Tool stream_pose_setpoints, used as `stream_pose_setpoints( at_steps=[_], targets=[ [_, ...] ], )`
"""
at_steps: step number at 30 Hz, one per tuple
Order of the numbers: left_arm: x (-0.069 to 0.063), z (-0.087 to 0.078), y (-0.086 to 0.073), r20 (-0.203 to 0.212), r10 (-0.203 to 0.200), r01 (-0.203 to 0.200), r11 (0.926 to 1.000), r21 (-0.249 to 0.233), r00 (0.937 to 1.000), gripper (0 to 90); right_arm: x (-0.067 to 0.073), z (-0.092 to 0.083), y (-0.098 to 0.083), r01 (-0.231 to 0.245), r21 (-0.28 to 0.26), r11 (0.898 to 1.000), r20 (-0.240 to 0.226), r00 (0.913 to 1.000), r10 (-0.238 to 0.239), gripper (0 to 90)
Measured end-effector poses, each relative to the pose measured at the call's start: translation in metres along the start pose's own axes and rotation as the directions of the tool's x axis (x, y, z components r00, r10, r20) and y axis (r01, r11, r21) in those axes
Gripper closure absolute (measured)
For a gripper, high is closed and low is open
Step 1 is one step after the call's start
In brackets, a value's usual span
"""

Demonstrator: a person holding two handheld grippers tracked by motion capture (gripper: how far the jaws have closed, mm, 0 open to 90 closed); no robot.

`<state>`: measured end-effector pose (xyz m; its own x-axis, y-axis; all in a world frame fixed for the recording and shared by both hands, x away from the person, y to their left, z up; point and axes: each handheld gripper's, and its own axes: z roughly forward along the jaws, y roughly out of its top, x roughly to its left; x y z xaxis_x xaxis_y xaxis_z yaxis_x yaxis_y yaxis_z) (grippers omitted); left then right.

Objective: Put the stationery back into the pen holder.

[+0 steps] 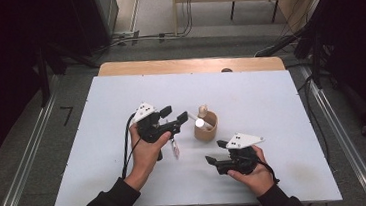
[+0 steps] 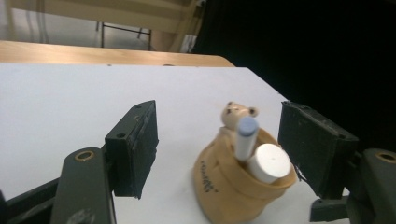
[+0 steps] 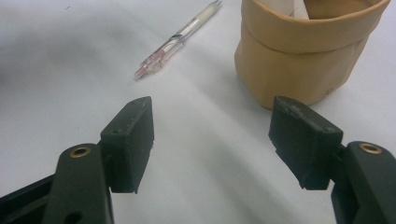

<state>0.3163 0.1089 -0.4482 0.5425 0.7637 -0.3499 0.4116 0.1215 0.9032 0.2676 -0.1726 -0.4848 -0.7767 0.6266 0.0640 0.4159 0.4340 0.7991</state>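
Note:
A tan soft pouch (image 1: 206, 128) stands upright mid-table with a small bear figure (image 2: 236, 113) at its rim. Inside it are a white cylinder (image 2: 268, 161) and a pen with a pale blue cap (image 2: 245, 135). My left gripper (image 1: 177, 112) hovers just left of the pouch, jaws open, pads touching nothing. In the left gripper view the pouch (image 2: 224, 186) sits just beyond my left gripper (image 2: 226, 147). My right gripper (image 1: 214, 151) rests lower right of the pouch, open and empty. A clear pen with red ink (image 3: 177, 39) lies flat on the table ahead of my right gripper (image 3: 212, 140).
The white table sheet (image 1: 250, 87) covers a wooden top with a bare strip at the far edge. The loose pen (image 1: 175, 148) lies between the two hands. Dark equipment and cables stand on the floor around the table.

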Motion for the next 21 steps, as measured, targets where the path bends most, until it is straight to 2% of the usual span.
stream_pose_setpoints(
  at_steps=[8,14,21],
  targets=[
    [0.014,-0.007,-0.006,-0.067,-0.011,0.011,0.9999,0.013,0.9977,29.8,-0.001,0.000,0.000,0.000,0.000,1.000,0.000,1.0000,0.000,29.5],
    [0.023,-0.004,-0.014,-0.119,-0.005,0.013,0.9978,0.066,0.9928,30.0,0.000,0.000,0.000,0.002,0.001,1.000,0.001,1.0000,-0.002,29.5],
    [0.028,0.004,-0.020,-0.172,0.009,0.014,0.9915,0.130,0.9851,30.3,0.001,0.000,0.000,0.007,0.003,1.000,0.003,1.0000,-0.007,29.5]
  ],
)
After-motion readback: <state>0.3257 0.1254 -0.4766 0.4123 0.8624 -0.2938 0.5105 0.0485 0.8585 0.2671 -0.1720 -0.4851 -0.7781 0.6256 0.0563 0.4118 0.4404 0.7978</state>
